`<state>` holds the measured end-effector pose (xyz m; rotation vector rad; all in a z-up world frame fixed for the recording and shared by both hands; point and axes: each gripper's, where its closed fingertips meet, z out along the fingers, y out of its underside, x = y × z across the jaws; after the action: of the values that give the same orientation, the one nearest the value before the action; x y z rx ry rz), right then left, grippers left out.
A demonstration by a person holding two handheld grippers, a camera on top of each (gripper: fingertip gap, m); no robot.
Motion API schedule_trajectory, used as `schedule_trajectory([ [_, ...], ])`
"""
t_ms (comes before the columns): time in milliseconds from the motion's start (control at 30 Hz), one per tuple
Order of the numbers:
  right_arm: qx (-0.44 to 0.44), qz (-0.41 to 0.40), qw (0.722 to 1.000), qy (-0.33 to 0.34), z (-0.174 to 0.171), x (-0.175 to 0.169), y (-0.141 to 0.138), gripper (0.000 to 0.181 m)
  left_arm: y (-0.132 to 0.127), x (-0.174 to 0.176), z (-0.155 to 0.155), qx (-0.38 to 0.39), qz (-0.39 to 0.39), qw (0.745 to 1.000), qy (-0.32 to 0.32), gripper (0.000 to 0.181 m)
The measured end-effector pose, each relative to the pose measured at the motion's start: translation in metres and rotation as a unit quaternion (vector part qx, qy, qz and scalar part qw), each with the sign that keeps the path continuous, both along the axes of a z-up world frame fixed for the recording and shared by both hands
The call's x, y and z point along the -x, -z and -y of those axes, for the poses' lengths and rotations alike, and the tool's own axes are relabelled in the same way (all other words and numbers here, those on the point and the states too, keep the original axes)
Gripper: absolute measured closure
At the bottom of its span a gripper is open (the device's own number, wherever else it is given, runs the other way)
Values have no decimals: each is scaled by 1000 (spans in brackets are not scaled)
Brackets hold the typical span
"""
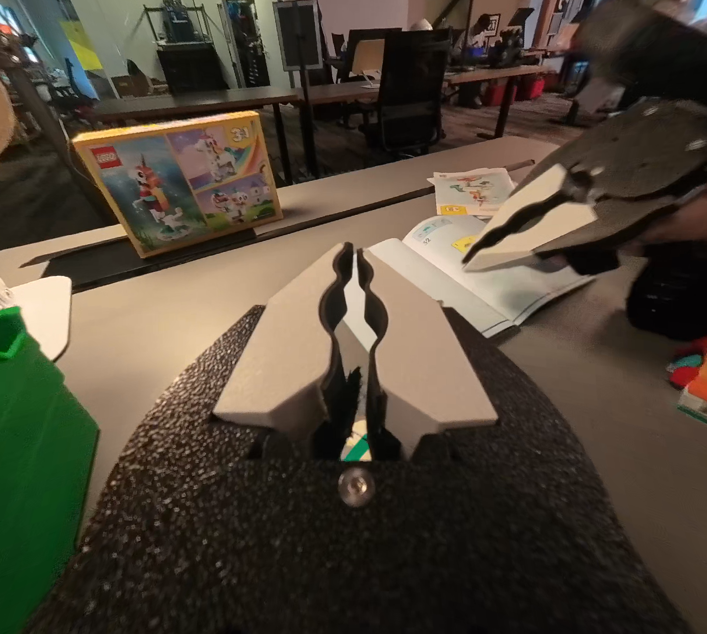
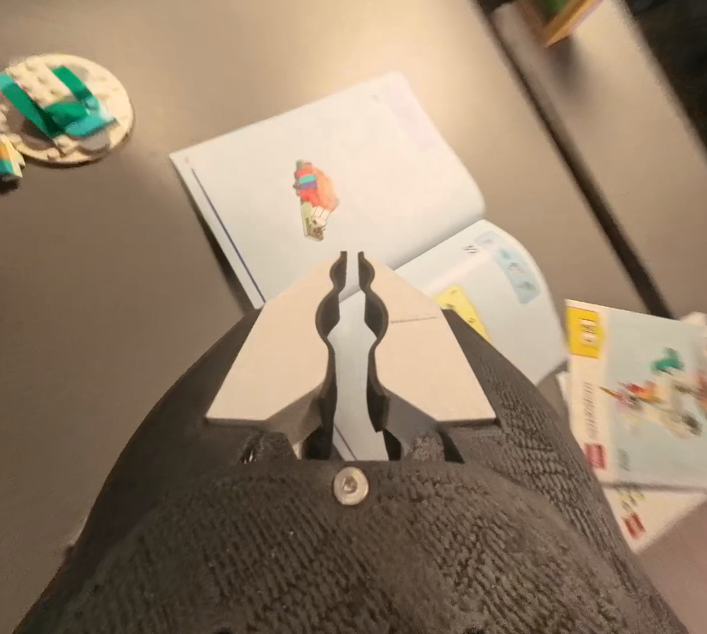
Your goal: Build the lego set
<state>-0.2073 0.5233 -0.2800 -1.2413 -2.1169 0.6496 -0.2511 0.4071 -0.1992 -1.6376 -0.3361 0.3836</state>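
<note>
Right wrist view: the right gripper [image 2: 352, 253] hangs over the open instruction booklet [image 2: 325, 171]. Its jaws stand nearly closed, a narrow slit between the tips, nothing held. The tips point at the page with the printed model figure, above it and apparently not touching. To the right lie the closed booklets [image 2: 631, 378].

Farther left on the grey table [image 2: 191, 3] sits the round white base plate with teal pieces [image 2: 63, 110], well apart from the tips; frame blurred.

Left wrist view: the left gripper [image 1: 354, 251] is likewise almost closed and empty, hovering just beside the booklet's near edge. The lego box [image 1: 180, 179] stands upright beyond.

Judgement: build partly done (base assembled only, as far as visible); most steps remain, and the booklet is being consulted.
</note>
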Motion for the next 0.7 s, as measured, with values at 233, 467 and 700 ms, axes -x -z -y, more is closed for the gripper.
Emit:
schedule_trajectory([
  [233, 24, -208, 972, 105, 0, -46, -79, 158, -15, -8, 1, -51, -19, 998, -10, 181],
  [467, -29, -334, 936, 107, 17, -104, -90, 123, -32, -13, 6, -101, -65, 992, -36, 170],
  [700, -8, -336, 940, 56, 31, -139, -74, 117, -43, -22, 6, -160, -48, 986, -23, 124],
])
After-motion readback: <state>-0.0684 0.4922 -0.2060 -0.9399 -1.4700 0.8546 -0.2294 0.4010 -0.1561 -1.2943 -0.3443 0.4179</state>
